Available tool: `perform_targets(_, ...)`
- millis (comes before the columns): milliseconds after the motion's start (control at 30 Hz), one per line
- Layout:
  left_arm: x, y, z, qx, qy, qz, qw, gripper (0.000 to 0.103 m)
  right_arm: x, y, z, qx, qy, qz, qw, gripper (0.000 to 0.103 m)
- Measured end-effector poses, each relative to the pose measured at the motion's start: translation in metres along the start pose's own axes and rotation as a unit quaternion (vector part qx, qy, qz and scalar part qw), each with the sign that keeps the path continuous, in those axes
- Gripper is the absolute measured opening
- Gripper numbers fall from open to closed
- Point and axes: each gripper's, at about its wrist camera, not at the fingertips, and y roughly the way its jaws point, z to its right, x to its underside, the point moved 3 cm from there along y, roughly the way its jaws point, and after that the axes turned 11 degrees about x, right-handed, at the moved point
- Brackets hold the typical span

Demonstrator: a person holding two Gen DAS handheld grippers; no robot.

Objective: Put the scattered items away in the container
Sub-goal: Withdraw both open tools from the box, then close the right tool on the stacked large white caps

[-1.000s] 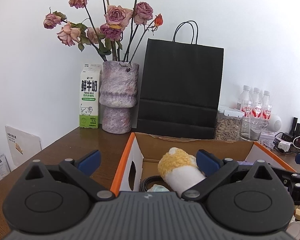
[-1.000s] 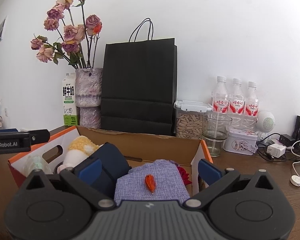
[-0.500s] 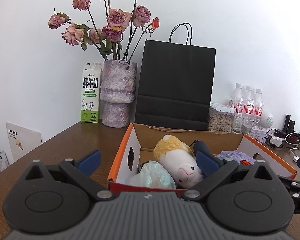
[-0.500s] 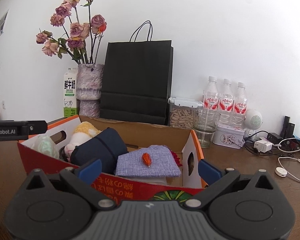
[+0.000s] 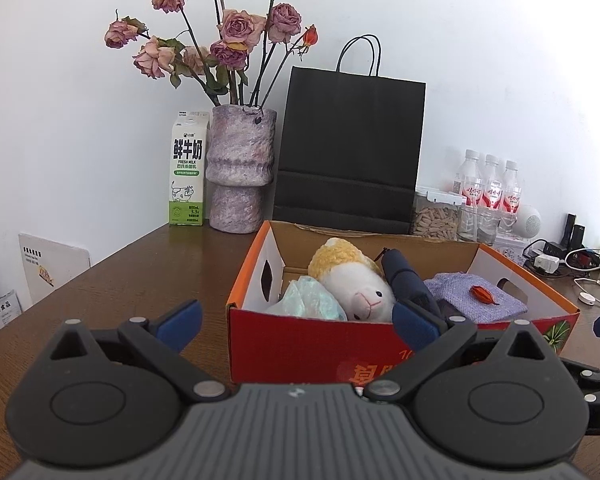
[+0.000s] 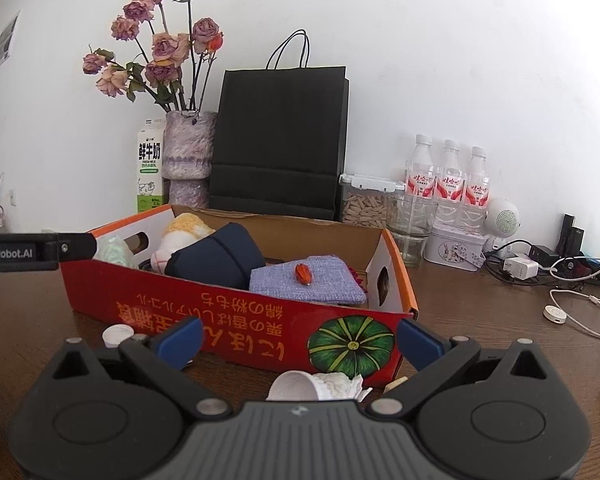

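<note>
The red cardboard box (image 6: 236, 320) sits mid-worktop, already holding a plush lamb (image 5: 356, 284), a pale green bag (image 5: 312, 300), a dark blue pouch (image 6: 216, 260) and a lilac cloth pouch (image 6: 304, 280) with an orange pod on top. Loose bits remain on the near side, just outside the box wall: a crumpled white paper cup (image 6: 316, 386) and a small white cap (image 6: 118, 336). The right tool (image 6: 298, 340) hangs spread and empty directly above the cup; the left tool (image 5: 296, 324) is likewise released, holding nothing, near the box's left end. I'd dip the right tool, pinch the cup gently by its rim, and lift clear over the wall before letting go.
</note>
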Motion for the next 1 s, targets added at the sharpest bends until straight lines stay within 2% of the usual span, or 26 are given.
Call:
perform_targets(367,0.014,-0.010,0.003,-0.003,0.007,-0.026,0.9996,0.103,0.009,-0.006,-0.004,-0.007,-0.014,-0.027,1.000,0.103)
perform_targets(533,0.021,-0.008,0.007,-0.021,0.026,-0.050,0.9982,0.103,0.011,-0.005,-0.007,0.005,-0.024,-0.041,0.999,0.103)
perform_targets(800,0.023,-0.009,0.009,-0.021,0.030,-0.051,0.9980,0.103,0.013,0.005,-0.002,0.009,-0.016,-0.069,0.997,0.103)
perform_targets(1000,0.022,-0.010,0.011,-0.024,0.035,-0.047,0.9980,0.103,0.015,0.006,-0.005,0.010,-0.025,-0.074,0.997,0.103)
